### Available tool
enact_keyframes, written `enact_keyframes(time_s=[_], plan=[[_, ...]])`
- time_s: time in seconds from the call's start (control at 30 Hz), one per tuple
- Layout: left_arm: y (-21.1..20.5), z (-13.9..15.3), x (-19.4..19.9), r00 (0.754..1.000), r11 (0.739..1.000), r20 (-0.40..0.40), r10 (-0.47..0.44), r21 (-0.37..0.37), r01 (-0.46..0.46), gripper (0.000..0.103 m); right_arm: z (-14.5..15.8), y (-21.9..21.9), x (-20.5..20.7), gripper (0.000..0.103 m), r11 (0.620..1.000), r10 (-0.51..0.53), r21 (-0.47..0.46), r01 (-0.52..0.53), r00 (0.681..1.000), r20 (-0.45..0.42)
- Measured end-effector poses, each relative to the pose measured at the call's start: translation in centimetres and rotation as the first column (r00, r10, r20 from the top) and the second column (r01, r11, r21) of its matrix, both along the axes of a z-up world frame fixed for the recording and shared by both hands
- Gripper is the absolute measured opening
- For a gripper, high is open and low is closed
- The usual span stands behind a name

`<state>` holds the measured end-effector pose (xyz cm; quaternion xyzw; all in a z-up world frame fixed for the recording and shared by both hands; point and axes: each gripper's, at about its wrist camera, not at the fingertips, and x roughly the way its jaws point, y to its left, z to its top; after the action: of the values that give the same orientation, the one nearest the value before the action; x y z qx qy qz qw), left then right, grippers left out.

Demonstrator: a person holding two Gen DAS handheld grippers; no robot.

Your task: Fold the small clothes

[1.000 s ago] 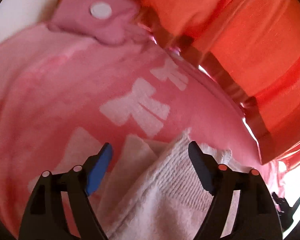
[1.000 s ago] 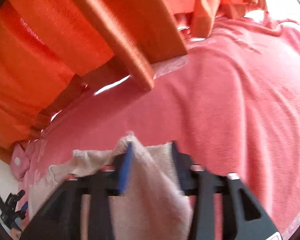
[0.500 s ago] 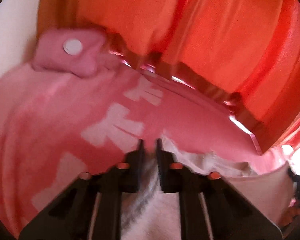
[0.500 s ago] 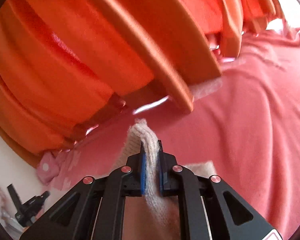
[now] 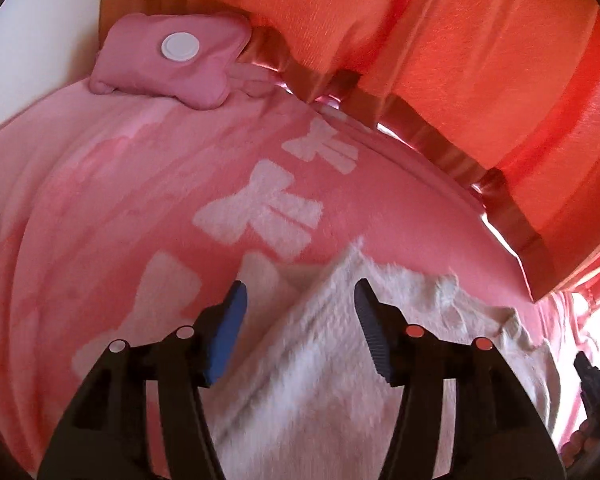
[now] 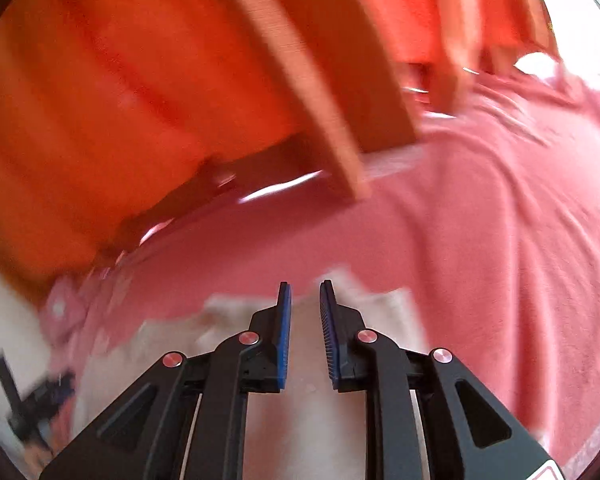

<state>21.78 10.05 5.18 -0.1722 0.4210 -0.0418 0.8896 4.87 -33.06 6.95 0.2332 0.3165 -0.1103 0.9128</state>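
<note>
Both grippers, clamped on the knit garment [image 5: 324, 364] half a second ago, now released: left gripper [image 5: 298, 292] wide apart, right gripper [image 6: 304, 292] slightly parted. Garment at lower centre on pink blanket [image 5: 100, 208]; fold probably laid.

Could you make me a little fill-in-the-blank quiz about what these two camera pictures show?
1. The left hand-held gripper has its jaws wide ____ over the white knit garment.
2. The pink blanket carries a pattern of white ____.
3. The small pink pillow has a round ____ button on it.
4. The curtains behind the bed are ____.

Missing words: open; bows; white; orange
</note>
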Motion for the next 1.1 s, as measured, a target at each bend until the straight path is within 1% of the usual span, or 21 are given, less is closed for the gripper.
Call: enact_keyframes(time_s=[0.07, 0.13, 0.2, 0.23, 0.3, 0.37, 0.47, 0.53, 0.6, 0.67, 0.7, 0.73, 0.77, 0.8, 0.83, 0.87, 0.9, 0.97, 1.03, 1.07, 1.1], plan=[[0.4, 0.1, -1.4, 1.0, 1.0, -0.022, 0.012, -0.019, -0.012, 0.063, -0.3, 3.7, 0.9, 0.018, 0.991, 0.13, 0.008, -0.13, 0.991, -0.028], [1.1, 0.4, -2.9, 1.0, 0.998, -0.019, 0.024, -0.058, -0.025, 0.066, -0.6, 8.2, 1.6, 0.018, 0.964, 0.267, 0.003, -0.267, 0.962, -0.054], [2.0, 0.4, -4.6, 0.999, 0.995, -0.005, 0.036, -0.092, -0.036, 0.075, -1.1, 11.4, 2.0, 0.018, 0.939, 0.34, -0.029, -0.343, 0.936, -0.088], [2.6, 0.2, -5.8, 0.998, 0.993, 0.002, 0.059, -0.1, -0.058, 0.077, -1.5, 12.6, 2.3, 0.018, 0.93, 0.359, -0.044, -0.365, 0.927, -0.111], [3.8, -0.6, -7.9, 0.995, 0.989, -0.008, 0.102, -0.104, -0.102, 0.081, -3.1, 14.4, 2.9, 0.018, 0.914, 0.385, -0.057, -0.401, 0.904, -0.186], [5.0, -2.0, -9.4, 0.989, 0.983, -0.058, 0.137, -0.114, -0.143, 0.081, -5.5, 15.8, 3.8, 0.018, 0.903, 0.389, -0.061, -0.424, 0.871, -0.299], [6.0, -4.1, -10.7, 0.977, 0.975, -0.138, 0.16, -0.135, -0.179, 0.081, -5.9, 16.7, 3.6, 0.018, 0.886, 0.382, -0.143, -0.44, 0.87, -0.312], [5.8, -4.0, -11.4, 0.982, 0.98, -0.112, 0.152, -0.113, -0.165, 0.082, -6.1, 16.5, 3.7, 0.018, 0.895, 0.374, -0.13, -0.427, 0.876, -0.304], [5.3, -4.2, -11.6, 0.985, 0.986, -0.106, 0.133, -0.091, -0.143, 0.089, -6.2, 16.6, 4.2, 0.018, 0.899, 0.371, -0.12, -0.421, 0.878, -0.301], [4.6, -4.3, -11.5, 0.988, 0.991, -0.099, 0.116, -0.052, -0.121, 0.088, -6.0, 16.8, 4.0, 0.018, 0.9, 0.368, -0.125, -0.418, 0.881, -0.298], [4.4, -4.2, -11.4, 0.99, 0.993, -0.097, 0.103, -0.056, -0.108, 0.082, -5.9, 16.9, 4.0, 0.018, 0.898, 0.37, -0.127, -0.421, 0.88, -0.297], [4.1, -4.1, -11.3, 0.993, 0.993, -0.082, 0.085, -0.071, -0.091, 0.071, -6.0, 17.0, 3.9, 0.018, 0.898, 0.371, -0.129, -0.421, 0.881, -0.294], [4.0, -4.0, -11.3, 0.996, 0.993, -0.07, 0.053, -0.104, -0.06, 0.048, -5.9, 16.9, 3.9, 0.018, 0.898, 0.371, -0.129, -0.42, 0.882, -0.291], [3.8, -4.1, -11.1, 0.997, 0.992, -0.073, 0.034, -0.12, -0.043, 0.042, -5.8, 16.9, 3.9, 0.018, 0.9, 0.372, -0.124, -0.419, 0.884, -0.284], [3.7, -3.8, -11.1, 0.997, 0.993, -0.064, 0.04, -0.109, -0.047, 0.035, -5.8, 16.8, 4.0, 0.018, 0.901, 0.374, -0.116, -0.417, 0.885, -0.279], [3.6, -3.4, -11.1, 0.998, 0.993, -0.052, 0.038, -0.108, -0.043, 0.025, -5.8, 16.9, 4.1, 0.018, 0.903, 0.375, -0.109, -0.416, 0.885, -0.276], [3.5, -2.7, -11.1, 0.999, 0.993, -0.036, 0.034, -0.115, -0.038, 0.023, -5.6, 16.7, 4.1, 0.018, 0.907, 0.375, -0.093, -0.411, 0.888, -0.267], [2.7, 0.1, -11.4, 0.999, 0.991, 0.037, 0.021, -0.134, -0.016, 0.021, -5.1, 15.9, 3.7, 0.022, 0.913, 0.381, -0.054, -0.404, 0.892, -0.243], [0.6, 3.8, -11.8, 0.992, 0.991, 0.124, -0.016, -0.129, 0.032, 0.018, -3.6, 13.8, 2.7, 0.027, 0.941, 0.325, -0.034, -0.337, 0.926, -0.193], [-0.8, 5.6, -12.1, 0.984, 0.99, 0.169, -0.049, -0.126, 0.071, 0.01, -2.9, 12.8, 2.2, 0.03, 0.951, 0.299, -0.027, -0.307, 0.939, -0.17], [-2.5, 7.3, -12.4, 0.973, 0.986, 0.213, -0.088, -0.124, 0.116, 0.007, -1.8, 10.9, 1.3, 0.031, 0.967, 0.253, -0.007, -0.255, 0.959, -0.126]])
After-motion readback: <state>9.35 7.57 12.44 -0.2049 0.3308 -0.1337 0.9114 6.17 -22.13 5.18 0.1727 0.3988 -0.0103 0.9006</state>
